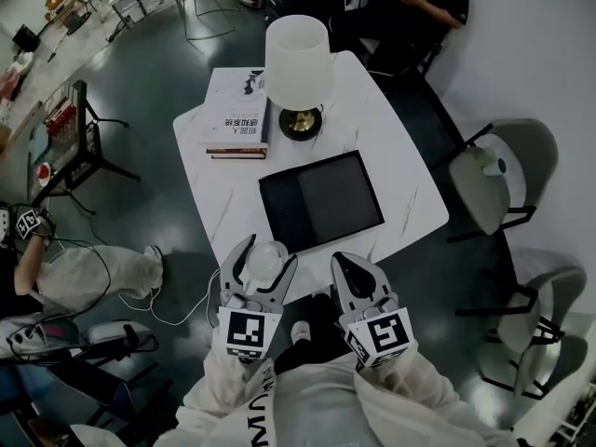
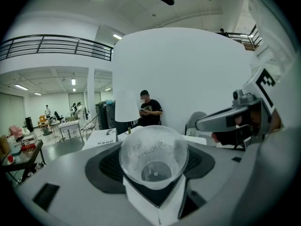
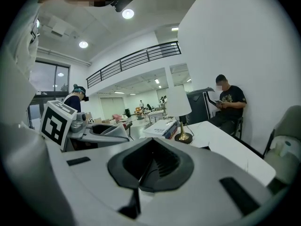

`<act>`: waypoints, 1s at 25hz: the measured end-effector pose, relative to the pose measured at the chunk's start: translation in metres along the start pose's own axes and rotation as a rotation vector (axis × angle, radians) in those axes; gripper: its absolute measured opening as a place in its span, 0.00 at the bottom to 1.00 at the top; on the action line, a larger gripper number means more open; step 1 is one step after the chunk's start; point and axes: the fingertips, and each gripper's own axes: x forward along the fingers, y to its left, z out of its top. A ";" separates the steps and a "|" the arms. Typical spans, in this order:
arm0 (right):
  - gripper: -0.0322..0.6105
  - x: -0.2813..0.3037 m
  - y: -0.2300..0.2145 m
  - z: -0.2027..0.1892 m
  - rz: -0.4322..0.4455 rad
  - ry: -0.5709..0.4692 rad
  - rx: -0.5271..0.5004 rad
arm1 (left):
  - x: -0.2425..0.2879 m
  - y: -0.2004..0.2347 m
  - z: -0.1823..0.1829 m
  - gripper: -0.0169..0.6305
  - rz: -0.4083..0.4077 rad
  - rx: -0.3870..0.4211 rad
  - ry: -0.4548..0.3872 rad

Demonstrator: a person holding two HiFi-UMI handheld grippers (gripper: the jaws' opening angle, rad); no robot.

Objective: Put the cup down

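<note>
Two grippers sit at the near edge of the white marbled desk (image 1: 396, 147), and only one has work to do. My left gripper (image 1: 267, 255) is clamped wide on the clear, scuffed plastic cup (image 2: 154, 155), which hangs at that near edge just short of the flat black square tray (image 1: 321, 198). Its own camera looks straight into the cup's mouth and down to its base, so I judge the cup lies along the jaws with its base pointing away from me. I would first tip the gripper nose-down until the base faces the desk. Then I would lower it onto the bare strip between the tray and the near edge, or onto the tray itself. I would part the jaws only once the base rests flat, because a light cup let go early will likely topple or roll. My right gripper (image 1: 352, 268) has its jaws together on nothing, beside the left, and should stay clear. The white-shaded brass lamp (image 1: 298, 63) and the stacked books (image 1: 237, 110) stand towards the far edge, out of the way.
</note>
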 end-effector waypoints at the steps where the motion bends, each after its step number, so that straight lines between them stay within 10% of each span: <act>1: 0.06 0.003 -0.003 -0.001 -0.001 0.000 0.001 | 0.005 0.001 -0.001 0.53 -0.002 0.004 0.001; 25: 0.06 0.058 -0.067 -0.027 -0.042 0.046 0.005 | 0.090 0.028 -0.034 0.53 0.018 0.036 0.054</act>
